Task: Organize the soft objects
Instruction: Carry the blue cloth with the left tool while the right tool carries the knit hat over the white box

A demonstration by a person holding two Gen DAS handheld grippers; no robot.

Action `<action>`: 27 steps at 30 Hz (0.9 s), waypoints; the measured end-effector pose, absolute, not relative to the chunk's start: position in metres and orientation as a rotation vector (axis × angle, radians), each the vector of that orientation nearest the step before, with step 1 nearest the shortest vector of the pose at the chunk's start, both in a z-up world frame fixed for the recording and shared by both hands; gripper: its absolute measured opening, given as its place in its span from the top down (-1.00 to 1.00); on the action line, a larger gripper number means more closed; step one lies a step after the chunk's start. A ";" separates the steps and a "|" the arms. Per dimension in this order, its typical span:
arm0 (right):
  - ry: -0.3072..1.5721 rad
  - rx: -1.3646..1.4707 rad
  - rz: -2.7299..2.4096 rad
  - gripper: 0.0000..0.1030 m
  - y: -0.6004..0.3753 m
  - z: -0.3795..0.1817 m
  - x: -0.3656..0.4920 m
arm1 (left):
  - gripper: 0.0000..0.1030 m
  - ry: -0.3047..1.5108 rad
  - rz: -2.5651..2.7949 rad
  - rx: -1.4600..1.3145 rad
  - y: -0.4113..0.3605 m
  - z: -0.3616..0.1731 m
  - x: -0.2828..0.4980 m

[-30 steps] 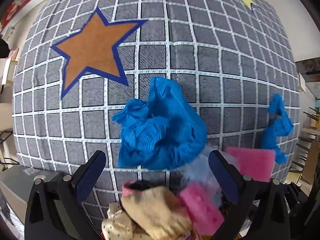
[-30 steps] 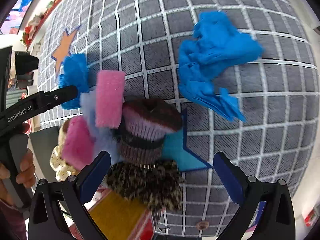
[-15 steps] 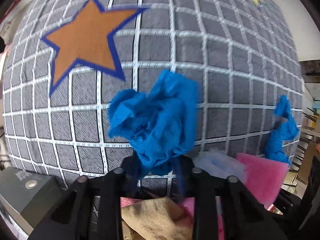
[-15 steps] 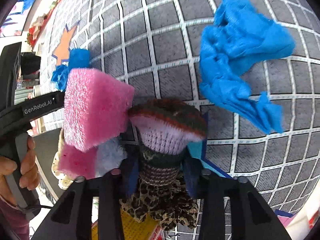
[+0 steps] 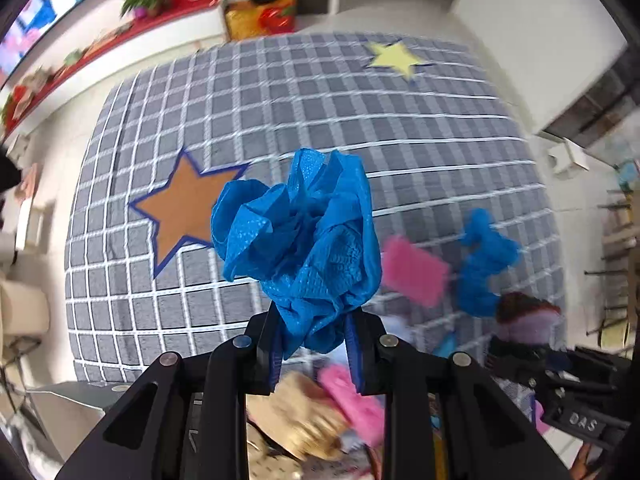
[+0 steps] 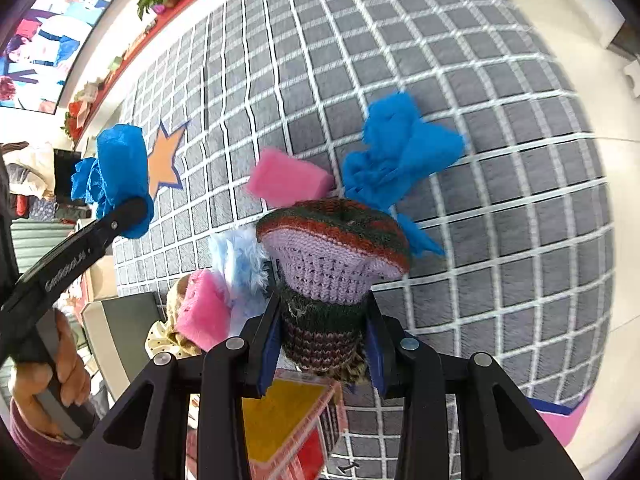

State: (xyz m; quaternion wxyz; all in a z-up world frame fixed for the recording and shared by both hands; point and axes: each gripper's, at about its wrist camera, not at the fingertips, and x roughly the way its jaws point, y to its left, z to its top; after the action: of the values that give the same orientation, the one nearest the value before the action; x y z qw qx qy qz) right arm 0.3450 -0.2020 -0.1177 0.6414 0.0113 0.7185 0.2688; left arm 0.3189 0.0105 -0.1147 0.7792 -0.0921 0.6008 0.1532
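My left gripper (image 5: 314, 344) is shut on a crumpled blue cloth (image 5: 300, 240) and holds it above the grey checked rug (image 5: 280, 100). It also shows in the right wrist view (image 6: 116, 176). My right gripper (image 6: 322, 344) is shut on a knitted purple, green and red hat (image 6: 332, 256), lifted off the rug. It also shows in the left wrist view (image 5: 524, 320). A second blue cloth (image 6: 396, 160), a pink sponge (image 6: 286, 180), a light blue fluffy piece (image 6: 238, 264) and another pink piece (image 6: 202, 312) lie on the rug.
The rug (image 6: 480, 240) carries an orange star (image 5: 180, 212) and a yellow star (image 5: 396, 58). A grey box (image 6: 120, 340) and a yellow and red box (image 6: 284, 424) sit near me. A beige dotted cloth (image 5: 304, 420) lies below the left gripper. Shelves with red decorations (image 5: 120, 20) line the far wall.
Both grippers closed, the left on the blue cloth and the right on the knitted hat, then rose from the rug with them. The view now takes in the room.
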 end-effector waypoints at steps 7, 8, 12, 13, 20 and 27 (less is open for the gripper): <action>1.535 -0.001 0.538 0.26 -0.228 -0.095 0.340 | 0.44 1.212 0.101 -0.116 -0.070 -0.056 0.306; 1.522 -0.004 0.521 0.26 -0.235 -0.090 0.337 | 0.44 1.202 0.060 -0.099 -0.085 -0.049 0.304; 1.483 -0.010 0.473 0.26 -0.265 -0.071 0.327 | 0.44 1.174 -0.078 -0.075 -0.127 -0.024 0.290; 1.469 -0.019 0.454 0.26 -0.274 -0.066 0.320 | 0.44 1.171 -0.120 -0.064 -0.139 -0.019 0.283; 1.461 -0.028 0.376 0.26 -0.321 -0.050 0.274 | 0.44 1.152 -0.287 -0.003 -0.195 0.012 0.211; 1.484 -0.025 0.370 0.26 -0.340 -0.045 0.222 | 0.44 1.173 -0.380 -0.006 -0.211 0.027 0.148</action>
State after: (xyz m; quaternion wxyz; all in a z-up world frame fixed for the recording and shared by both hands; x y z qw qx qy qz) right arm 0.2220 -0.3402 -0.0448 0.7214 -0.0113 0.6719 0.1676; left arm 0.1480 -0.2113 0.0273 0.8158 -0.0027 0.5502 -0.1780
